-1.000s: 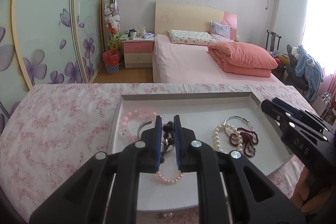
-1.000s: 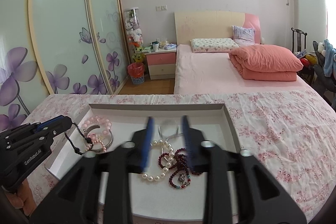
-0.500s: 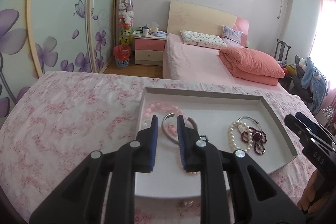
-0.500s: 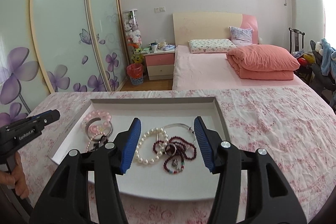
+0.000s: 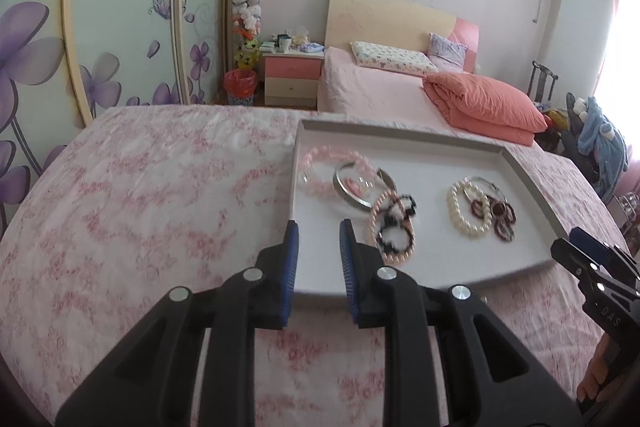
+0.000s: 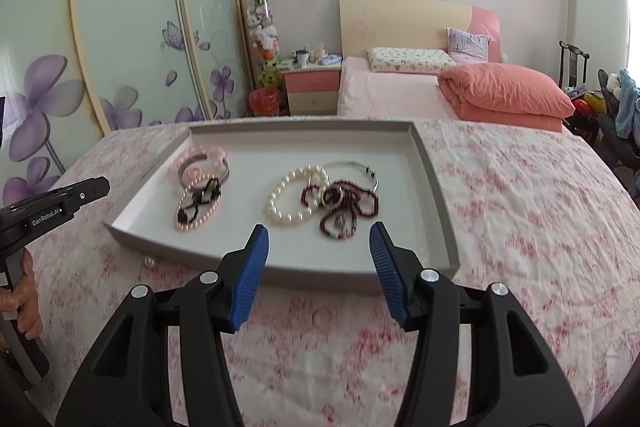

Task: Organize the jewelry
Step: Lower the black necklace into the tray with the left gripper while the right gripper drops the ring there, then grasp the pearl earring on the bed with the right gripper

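A grey tray (image 5: 400,133) (image 6: 300,126) lies on the pink flowered cloth. At its left are a pink bead bracelet (image 5: 320,157) (image 6: 204,155), a silver bangle (image 5: 352,187), and a small pink pearl bracelet (image 5: 390,227) (image 6: 196,211) with a black bead strand on it. At its right are a white pearl bracelet (image 5: 466,215) (image 6: 288,203) and dark red beads (image 5: 500,219) (image 6: 348,203). My left gripper (image 5: 319,227) (image 6: 80,191) hovers at the tray's near left corner, open a narrow gap and empty. At the near rim my right gripper (image 6: 319,229) (image 5: 592,259) stands wide open and empty.
One loose pearl (image 6: 149,262) lies on the cloth just outside the tray's near edge. Flowered cloth (image 6: 520,207) spreads to both sides of the tray. Behind are a bed (image 6: 400,91), a bedside cabinet (image 6: 312,87) and sliding wardrobe doors (image 6: 120,27).
The left gripper let go of the black bead strand, which now lies on the pink pearl bracelet, and drew back to the left. The right gripper opened wider and pulled back to the near rim.
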Available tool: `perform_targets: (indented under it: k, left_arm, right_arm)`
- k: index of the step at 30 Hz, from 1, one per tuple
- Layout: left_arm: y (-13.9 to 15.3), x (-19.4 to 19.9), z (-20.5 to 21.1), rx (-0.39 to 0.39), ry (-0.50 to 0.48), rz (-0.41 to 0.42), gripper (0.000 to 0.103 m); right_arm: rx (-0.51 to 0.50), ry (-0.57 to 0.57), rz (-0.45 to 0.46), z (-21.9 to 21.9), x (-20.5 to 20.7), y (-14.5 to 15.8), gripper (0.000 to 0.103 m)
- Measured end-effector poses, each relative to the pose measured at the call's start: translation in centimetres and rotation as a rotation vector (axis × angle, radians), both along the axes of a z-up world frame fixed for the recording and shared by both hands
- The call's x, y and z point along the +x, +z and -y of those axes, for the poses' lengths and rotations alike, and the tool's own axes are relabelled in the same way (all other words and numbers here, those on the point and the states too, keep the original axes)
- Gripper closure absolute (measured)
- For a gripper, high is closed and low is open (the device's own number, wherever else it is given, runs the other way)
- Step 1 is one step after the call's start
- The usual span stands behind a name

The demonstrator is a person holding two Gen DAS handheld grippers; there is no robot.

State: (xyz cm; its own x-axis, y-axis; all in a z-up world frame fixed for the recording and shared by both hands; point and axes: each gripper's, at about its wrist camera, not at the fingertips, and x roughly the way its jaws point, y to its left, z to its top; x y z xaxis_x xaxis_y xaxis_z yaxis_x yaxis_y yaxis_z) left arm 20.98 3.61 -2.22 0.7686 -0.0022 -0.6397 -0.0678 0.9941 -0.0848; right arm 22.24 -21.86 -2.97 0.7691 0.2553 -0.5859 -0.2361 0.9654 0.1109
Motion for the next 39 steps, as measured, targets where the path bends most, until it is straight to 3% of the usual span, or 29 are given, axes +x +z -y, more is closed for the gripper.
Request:
perform_targets:
  k: [16,23,28,39]
  left_arm:
    - [-0.6,-0.5,-0.7,-0.011,0.033,-0.018,0.078]
    - [-0.8,-0.5,-0.6,-0.007,0.03,-0.025,0.078]
    - [-1.0,-0.4,-0.6,-0.005,0.031,-0.03,0.078]
    - [-1.2,-0.9,0.4,0.002,-0.006,-0.039,0.078]
  right_arm:
    - [-0.047,0.17,-0.184,-5.5,-0.5,-3.4,0.066]
    - [-0.081,0.167,-0.225,-7.0,0.8,-4.1,0.075]
    - [-0.109,0.156,-0.223,-7.0,0.8,-4.2,0.088]
    - [-0.133,0.062,-0.221,-3.0,-0.2,-4.3,0.088]
